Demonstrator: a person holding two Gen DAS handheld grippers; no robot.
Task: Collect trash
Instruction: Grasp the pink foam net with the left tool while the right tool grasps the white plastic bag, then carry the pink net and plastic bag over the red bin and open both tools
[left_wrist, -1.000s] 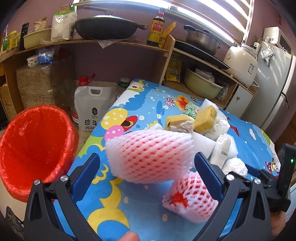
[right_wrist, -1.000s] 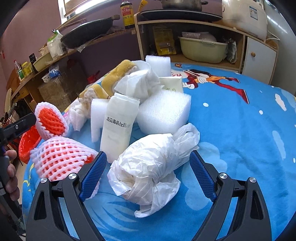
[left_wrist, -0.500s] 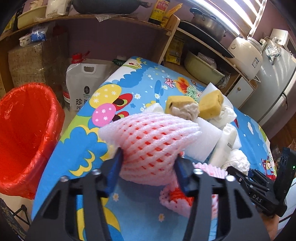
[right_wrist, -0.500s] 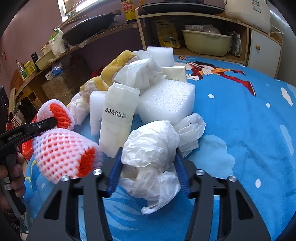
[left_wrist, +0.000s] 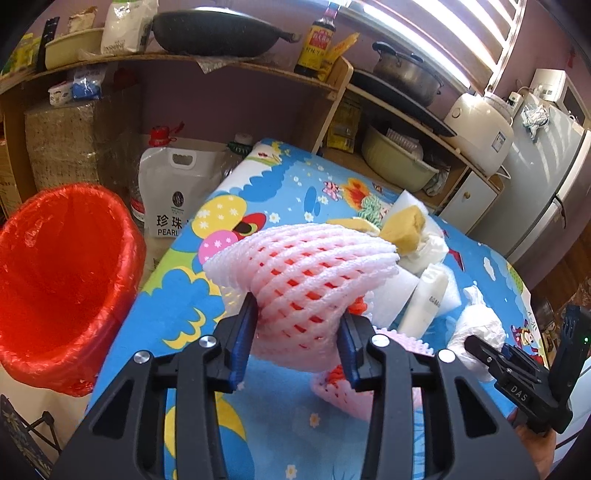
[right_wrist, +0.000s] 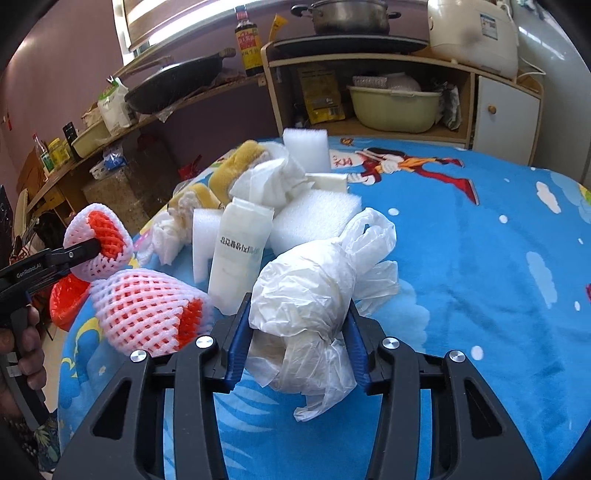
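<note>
Pinching a foam fruit net (left_wrist: 310, 273), the left hand-held gripper (left_wrist: 297, 338) has just closed beside the red bin (left_wrist: 62, 273); the right hand-held gripper (right_wrist: 299, 341) has just clamped a plastic bag (right_wrist: 306, 291), farther from the bin.

Purple wall (left_wrist: 229, 99) behind a wooden shelf (left_wrist: 229, 61); striped daylight from the window (left_wrist: 436, 26) above it.

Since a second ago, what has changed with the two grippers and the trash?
Both grippers have just been closing. The left gripper now clamps the pink foam net; the right gripper clamps the crumpled white plastic bag. A second ago both stood wide open around them. Unchanged: the second foam net, the bottle and foam blocks on the blue cloth, and the red-lined bin.
</note>
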